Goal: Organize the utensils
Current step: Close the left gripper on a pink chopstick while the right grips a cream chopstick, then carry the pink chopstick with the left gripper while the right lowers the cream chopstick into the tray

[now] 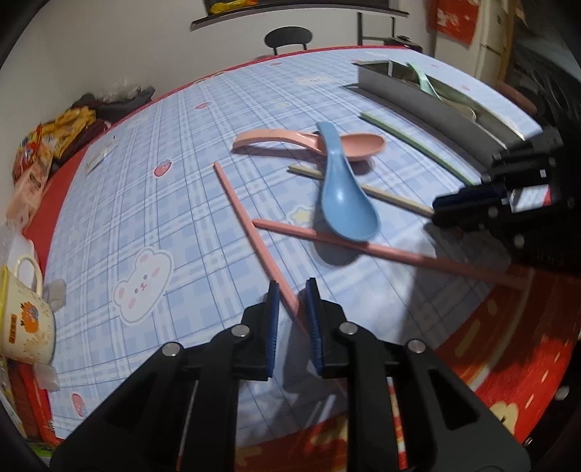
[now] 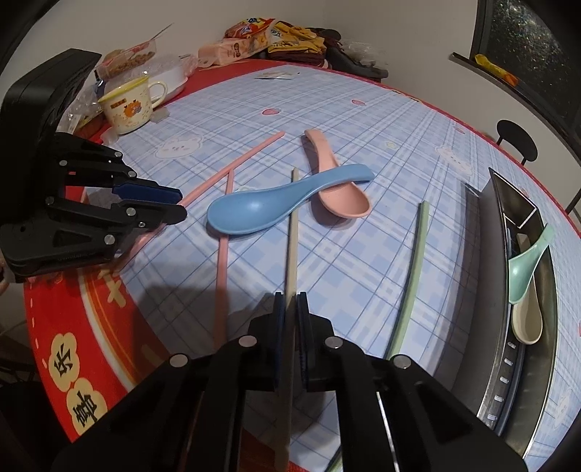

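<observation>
My left gripper (image 1: 292, 287) stands slightly open over the near end of a pink chopstick (image 1: 250, 225), which lies between the pads with a gap on its left. A second pink chopstick (image 1: 363, 247) crosses it. My right gripper (image 2: 290, 296) is shut on a beige chopstick (image 2: 292, 247) that runs under the blue spoon (image 2: 254, 210). The blue spoon rests across a pink spoon (image 2: 337, 203). A green chopstick (image 2: 414, 268) lies beside the metal tray (image 2: 508, 363), which holds a green spoon (image 2: 523, 276) and a beige spoon (image 2: 526, 323).
A cream mug (image 2: 127, 105) and snack packets (image 2: 250, 32) crowd the far left of the table. A black chair (image 1: 288, 36) stands behind the far edge. The red cloth border (image 2: 72, 326) marks the near table edge.
</observation>
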### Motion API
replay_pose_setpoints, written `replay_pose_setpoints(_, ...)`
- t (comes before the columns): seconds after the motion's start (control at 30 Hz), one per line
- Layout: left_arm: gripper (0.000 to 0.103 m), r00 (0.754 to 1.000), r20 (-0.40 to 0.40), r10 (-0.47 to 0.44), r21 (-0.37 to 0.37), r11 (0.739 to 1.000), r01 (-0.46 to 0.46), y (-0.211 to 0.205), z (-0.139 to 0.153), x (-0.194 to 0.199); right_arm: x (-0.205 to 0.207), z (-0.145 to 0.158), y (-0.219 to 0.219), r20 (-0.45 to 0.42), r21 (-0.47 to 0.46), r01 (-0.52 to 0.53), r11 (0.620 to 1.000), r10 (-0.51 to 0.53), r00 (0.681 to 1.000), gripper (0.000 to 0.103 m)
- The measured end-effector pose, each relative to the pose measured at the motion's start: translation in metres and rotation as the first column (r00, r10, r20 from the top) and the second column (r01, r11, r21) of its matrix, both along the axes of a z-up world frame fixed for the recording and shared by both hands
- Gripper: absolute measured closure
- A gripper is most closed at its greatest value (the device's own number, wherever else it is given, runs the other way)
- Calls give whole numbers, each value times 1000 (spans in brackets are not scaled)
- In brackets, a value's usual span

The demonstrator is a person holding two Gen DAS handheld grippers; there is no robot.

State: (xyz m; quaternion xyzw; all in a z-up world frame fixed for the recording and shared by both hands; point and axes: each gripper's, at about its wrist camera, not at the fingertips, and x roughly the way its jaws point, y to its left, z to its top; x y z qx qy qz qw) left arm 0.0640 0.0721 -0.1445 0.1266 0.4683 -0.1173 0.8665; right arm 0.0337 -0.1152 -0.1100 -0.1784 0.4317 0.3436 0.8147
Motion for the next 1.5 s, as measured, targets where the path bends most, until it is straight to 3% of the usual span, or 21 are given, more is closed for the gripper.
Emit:
replay_pose_setpoints(0.37,83,998,37,41,-27,999,-40,0,-2,4,-3,-2,1,32,12,7,1000,-7,999,95)
replay_pose_setpoints(0.57,92,997,53,49,-11,999,-49,6,-1,-4,-6,-3,1,47,13,8,1000,-8,999,96)
replay_pose_setpoints(0.87,93,989,17,145,-195,971,-139,48,5,-21,-12,-1,-8,29,47,15,999,-17,999,97)
replay_pose_setpoints(1.17,93,976,59,209,-366,914,-174,66,29,-56,-28,12,-34,13,98,35,995,-36,999,97)
replay_pose_setpoints(1.5,93,957,46,286,-540,813,-218,72,29,-76,-37,31,-86,-17,245,131,961,-130,991,97)
